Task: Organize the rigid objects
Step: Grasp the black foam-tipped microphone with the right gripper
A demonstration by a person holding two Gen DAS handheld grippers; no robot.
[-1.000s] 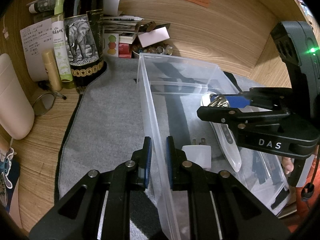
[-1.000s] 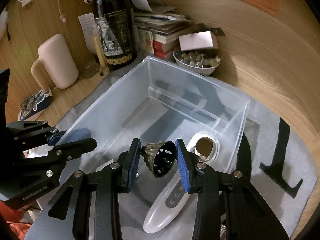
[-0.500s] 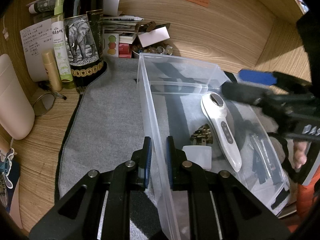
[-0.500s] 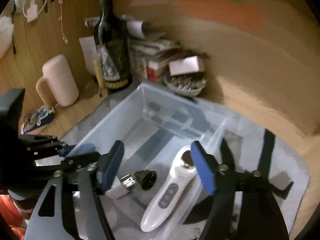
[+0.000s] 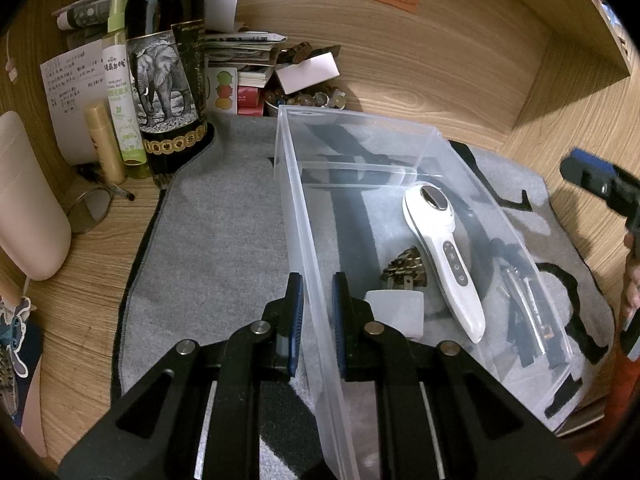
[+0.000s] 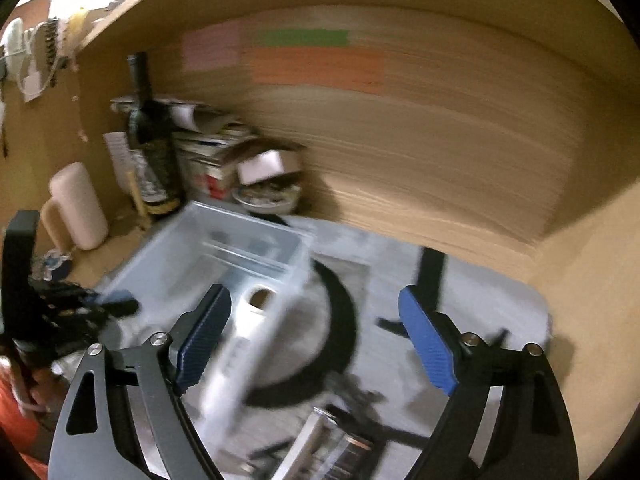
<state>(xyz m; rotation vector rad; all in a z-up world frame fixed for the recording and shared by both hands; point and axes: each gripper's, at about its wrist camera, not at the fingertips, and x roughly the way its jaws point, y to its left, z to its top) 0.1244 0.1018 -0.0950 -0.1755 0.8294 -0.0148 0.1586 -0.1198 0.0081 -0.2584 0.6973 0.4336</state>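
Observation:
A clear plastic bin (image 5: 360, 128) stands on a grey mat (image 5: 224, 240). In it lie a white handheld device (image 5: 444, 256), a brass cone-shaped piece (image 5: 406, 266) and a white plug adapter (image 5: 396, 312). My left gripper (image 5: 317, 292) is shut on the bin's left wall near its front corner. My right gripper (image 6: 312, 340) is open and empty, raised over the bin's right side; that view is blurred. One of its fingertips (image 5: 588, 168) shows at the right edge of the left wrist view. A shiny metal object (image 6: 332, 444) lies on the mat below it.
A dark wine bottle (image 5: 168, 68), a green spray bottle (image 5: 120, 92), a tan tube (image 5: 104, 144) and a pink jug (image 5: 28, 208) stand at the back left. Stacked books (image 5: 240, 56) and a bowl of small items (image 5: 308, 98) sit behind the bin. Wooden walls enclose the desk.
My right gripper let go of the brass cone-shaped piece, which now lies in the bin. It opened wide, rose and swung away to the right. My left gripper has not moved.

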